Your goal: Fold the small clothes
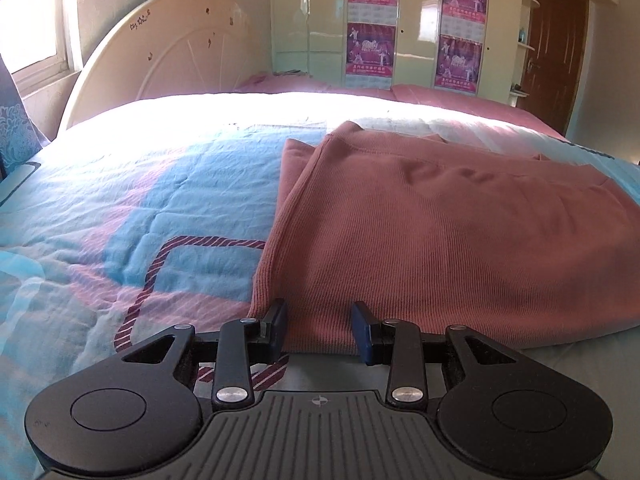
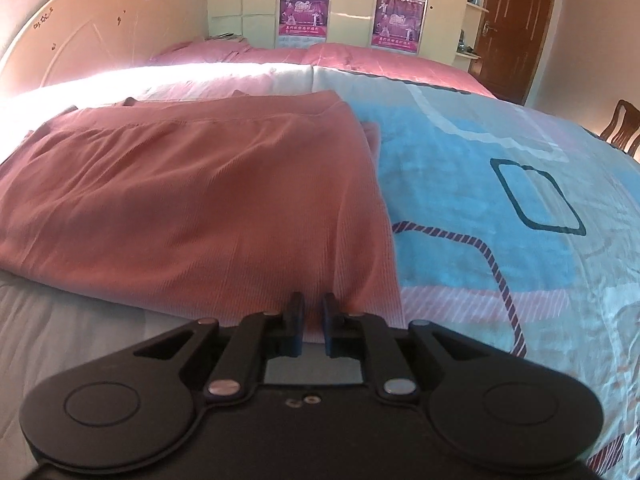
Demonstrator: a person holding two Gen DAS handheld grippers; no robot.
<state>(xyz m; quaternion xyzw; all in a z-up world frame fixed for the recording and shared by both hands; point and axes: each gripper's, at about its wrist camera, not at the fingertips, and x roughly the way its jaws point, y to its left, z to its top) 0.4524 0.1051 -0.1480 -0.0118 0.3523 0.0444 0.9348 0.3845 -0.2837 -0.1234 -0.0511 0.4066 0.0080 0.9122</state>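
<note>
I have a folded, dusty-pink ribbed garment (image 1: 440,220) lying flat on the bed, on a bedspread (image 1: 140,208) patterned in light blue, pink and white with rope-like striped outlines. In my left wrist view the garment fills the right half of the frame, its left folded edge running from near to far, and my left gripper (image 1: 319,330) sits at its near left corner. Its fingers (image 1: 276,330) are spread, with the garment's near hem lying between them and the pads clear of the cloth. In my right wrist view the garment (image 2: 192,200) takes up the left and middle, and my right gripper (image 2: 312,326) is at its near right corner. There the fingers (image 2: 295,324) stand almost together with only a narrow gap; the hem runs just beyond that gap, and I cannot tell whether they pinch it. At the far side I see a cream rounded headboard (image 1: 168,44), pale wardrobe doors with purple posters (image 1: 370,16), and a brown door (image 2: 516,28) at far right.
</note>
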